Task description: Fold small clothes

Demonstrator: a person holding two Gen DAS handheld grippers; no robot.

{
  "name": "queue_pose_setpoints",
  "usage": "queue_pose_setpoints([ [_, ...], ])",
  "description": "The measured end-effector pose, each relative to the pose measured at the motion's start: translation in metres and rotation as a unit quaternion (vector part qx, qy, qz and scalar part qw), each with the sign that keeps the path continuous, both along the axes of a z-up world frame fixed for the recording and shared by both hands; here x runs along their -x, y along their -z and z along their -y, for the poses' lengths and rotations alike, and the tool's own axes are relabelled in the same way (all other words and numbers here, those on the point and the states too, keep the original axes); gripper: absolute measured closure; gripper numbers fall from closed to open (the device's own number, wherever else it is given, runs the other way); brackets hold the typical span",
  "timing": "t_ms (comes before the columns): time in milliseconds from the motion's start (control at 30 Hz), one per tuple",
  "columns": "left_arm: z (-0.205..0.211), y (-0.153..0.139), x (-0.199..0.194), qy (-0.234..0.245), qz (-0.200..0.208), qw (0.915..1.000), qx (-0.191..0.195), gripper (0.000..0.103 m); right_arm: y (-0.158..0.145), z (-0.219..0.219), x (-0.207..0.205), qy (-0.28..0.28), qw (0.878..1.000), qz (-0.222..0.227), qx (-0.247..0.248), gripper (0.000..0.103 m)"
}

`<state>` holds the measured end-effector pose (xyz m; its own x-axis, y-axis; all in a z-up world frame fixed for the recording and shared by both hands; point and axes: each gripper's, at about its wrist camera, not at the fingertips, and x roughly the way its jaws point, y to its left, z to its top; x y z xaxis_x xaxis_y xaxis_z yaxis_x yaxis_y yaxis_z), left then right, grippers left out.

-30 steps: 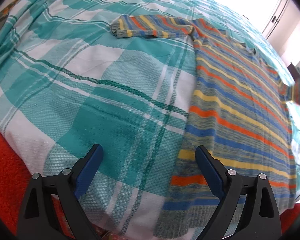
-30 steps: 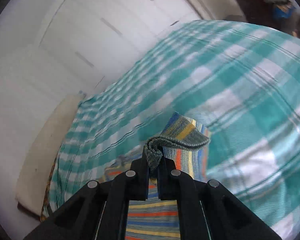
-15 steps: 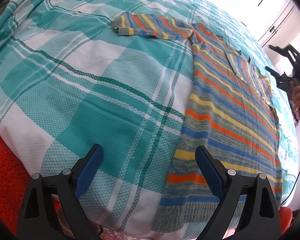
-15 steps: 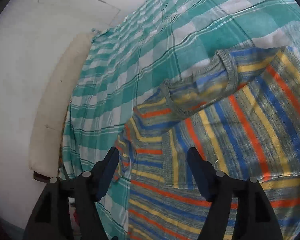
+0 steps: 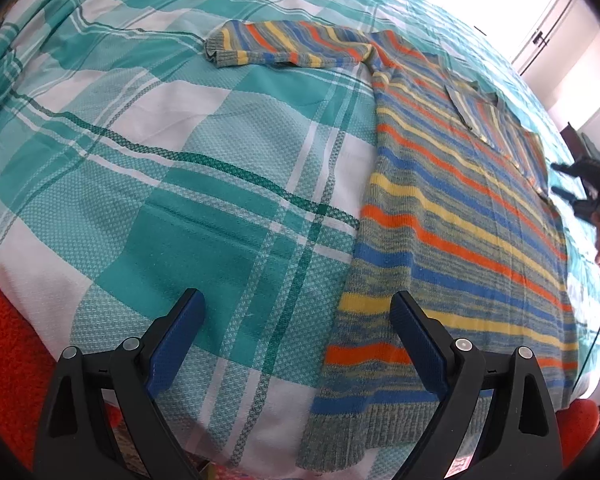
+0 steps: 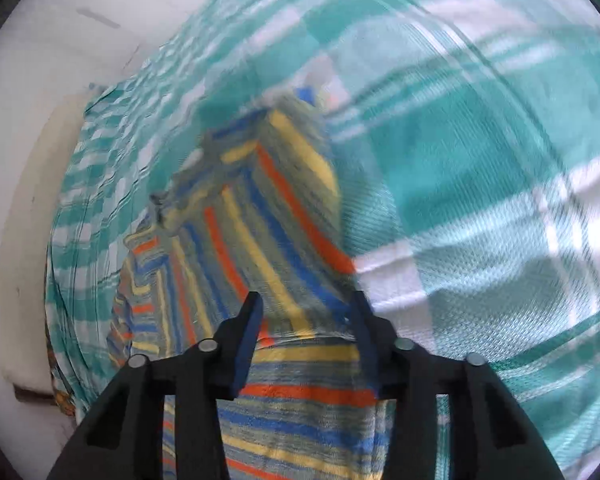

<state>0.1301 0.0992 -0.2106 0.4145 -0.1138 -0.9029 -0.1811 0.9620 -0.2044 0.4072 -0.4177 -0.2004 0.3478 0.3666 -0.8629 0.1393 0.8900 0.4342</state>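
Lying flat on the teal-and-white checked bedspread (image 5: 188, 184): one striped knitted sweater (image 5: 452, 216), bands of orange, yellow and blue on grey-green, hem toward the near edge of the bed, body running away from the left wrist camera.

Far sleeve (image 5: 284, 46): stretched out sideways across the bedspread, cuff at its end, unchanged from a second ago.

Other sleeve (image 5: 496, 120): now folded in over the chest, lying on the body of the sweater. A second ago its cuff was pinched and raised in the right gripper; half a second ago it was already laid down.

Left gripper (image 5: 296, 320): jaws wide apart, nothing between them, hovering over the near edge of the bed with one blue pad above the bedspread and the other above the sweater's lower side. Hardly shifted since the earlier frames.

Right gripper (image 6: 306, 320): jaws standing part open and just been closing after letting go; striped knit shows beneath and between them, but the blurred view does not show the pads pressing on it. Lower and closer to the fabric than before.

Orange rug (image 5: 4, 340): beside the bed, at lower left.
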Motion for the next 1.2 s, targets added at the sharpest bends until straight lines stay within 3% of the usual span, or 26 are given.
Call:
queue_pose_setpoints([
  [100,0.002,0.001,-0.001,0.003,-0.002,1.0000,-0.006,0.009,0.003,-0.018,0.003,-0.038,0.999,0.004,0.009,0.055],
  [167,0.003,0.001,-0.001,0.006,-0.002,0.9999,-0.011,0.008,0.021,-0.015,0.008,-0.034,0.997,-0.042,0.054,0.055],
  [200,0.003,0.002,0.000,0.010,-0.004,0.9999,-0.013,0.008,0.034,-0.009,0.012,-0.031,0.996,-0.057,0.053,0.065],
  [267,0.003,0.004,-0.001,0.016,-0.010,0.9996,-0.020,0.008,0.033,0.002,0.024,-0.014,0.998,-0.034,0.046,0.072],
  [367,0.005,0.007,0.000,0.022,-0.013,0.9992,-0.030,0.006,0.026,0.015,0.042,-0.003,0.999,-0.034,0.026,0.070],
  [433,0.010,0.008,0.000,0.029,-0.015,0.9985,-0.044,0.005,0.017,0.020,0.054,-0.009,0.999,-0.028,0.018,0.065],
  [467,0.012,0.009,0.000,0.031,-0.015,0.9981,-0.050,0.005,0.010,0.020,0.062,-0.009,1.000,-0.018,0.021,0.055],
  [500,0.014,0.010,0.000,0.034,-0.014,0.9976,-0.058,0.005,0.002,0.023,0.072,-0.007,0.999,-0.010,0.036,0.036],
  [533,0.015,0.010,0.000,0.037,-0.014,0.9973,-0.063,0.005,-0.007,0.025,0.083,-0.008,0.999,0.003,0.051,0.031],
  [633,0.013,0.009,0.003,0.038,-0.014,0.9973,-0.061,0.005,-0.028,0.034,0.130,-0.017,0.995,0.051,0.082,0.028],
  [700,0.008,0.006,0.006,0.034,-0.018,0.9982,-0.047,0.005,-0.029,0.044,0.163,-0.015,0.992,0.065,0.109,0.021],
  [800,-0.007,-0.003,0.007,0.016,-0.026,0.9995,0.001,0.005,-0.010,0.065,0.206,-0.004,0.989,0.048,0.141,0.019],
  [833,-0.013,-0.007,0.003,0.009,-0.027,0.9994,0.017,0.005,0.000,0.076,0.219,0.005,0.990,0.037,0.136,0.019],
  [967,-0.045,-0.032,-0.040,-0.024,-0.018,0.9989,0.035,0.005,0.001,0.094,0.246,0.024,0.992,0.071,0.105,0.018],
  [1033,-0.071,-0.042,-0.072,-0.064,-0.010,0.9946,0.081,0.006,0.002,0.090,0.241,0.013,0.992,0.066,0.111,0.012],
  [1100,-0.102,-0.036,-0.105,-0.106,-0.009,0.9830,0.149,0.006,0.006,0.083,0.241,0.001,0.989,0.071,0.127,0.006],
  [1200,-0.136,-0.011,-0.136,-0.185,-0.020,0.9713,0.148,0.016,0.011,0.070,0.240,-0.022,0.983,0.069,0.168,0.002],
])
